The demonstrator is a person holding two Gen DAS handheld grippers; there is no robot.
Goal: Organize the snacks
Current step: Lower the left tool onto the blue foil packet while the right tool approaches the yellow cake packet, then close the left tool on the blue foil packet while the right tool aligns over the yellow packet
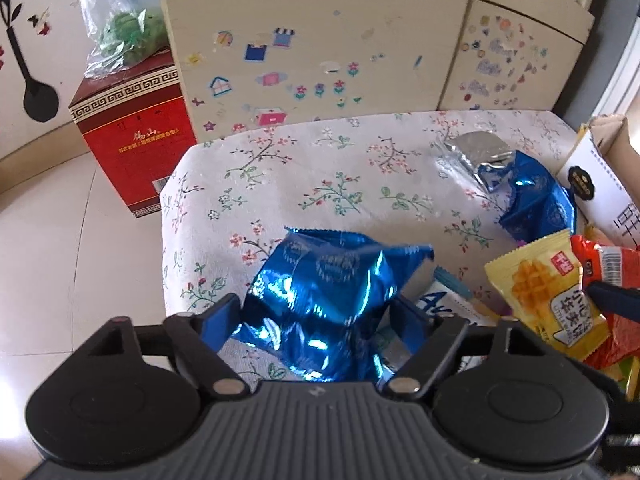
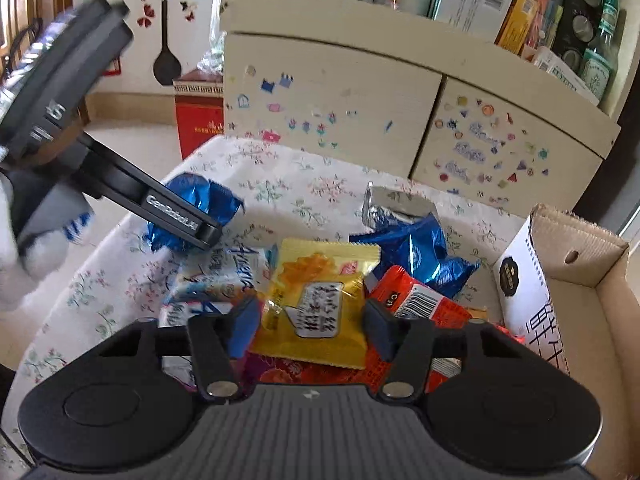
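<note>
Setting: a lived-in home room. Evidence: cream cabinet (image 1: 320, 52) with doors covered in children's stickers, its top crowded with boxes and bottles (image 2: 596, 60); flower-vase wall decal (image 2: 166, 40); floral-print cloth (image 1: 304, 168) over the table; tiled floor (image 1: 60, 240); red gift carton (image 1: 132, 136) beside the cabinet.

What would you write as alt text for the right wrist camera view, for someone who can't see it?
The right gripper straddles a yellow snack packet in a pile of snacks on a floral tablecloth. Beside the packet lie a red packet and blue foil bags, an open cardboard box stands at right, and the left gripper reaches a blue bag at left.
</note>
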